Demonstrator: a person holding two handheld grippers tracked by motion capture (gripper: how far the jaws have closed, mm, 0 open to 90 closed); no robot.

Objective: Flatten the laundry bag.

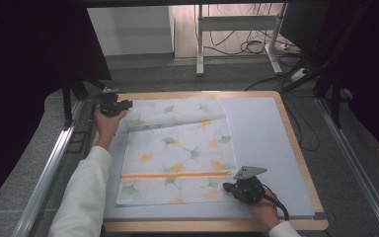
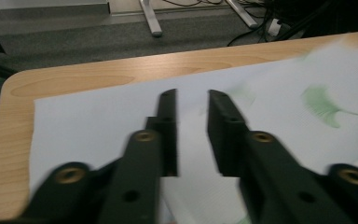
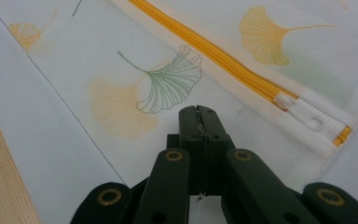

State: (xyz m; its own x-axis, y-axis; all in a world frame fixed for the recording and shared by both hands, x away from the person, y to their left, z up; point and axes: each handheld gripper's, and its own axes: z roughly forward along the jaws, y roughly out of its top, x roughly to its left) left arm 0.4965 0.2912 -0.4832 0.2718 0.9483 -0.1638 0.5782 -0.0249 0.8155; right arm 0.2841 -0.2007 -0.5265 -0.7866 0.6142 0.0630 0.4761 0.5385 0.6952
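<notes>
- Right hand-held gripper [image 1: 225, 187], near the counter's [image 1: 296, 148] near right corner, is clenched, its tips at the near right corner of the mesh bag [image 1: 177, 158].
- Bag lies mid-counter, far edge folded over.
- Left hand-held gripper [image 1: 128, 104], released and empty, sits by the bag's far left corner.

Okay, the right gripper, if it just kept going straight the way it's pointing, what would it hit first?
Probably the white mesh laundry bag printed with ginkgo leaves. The right gripper has shut jaws aimed at the green leaf print, with the orange zipper beyond. Depth is hard to judge.
</notes>
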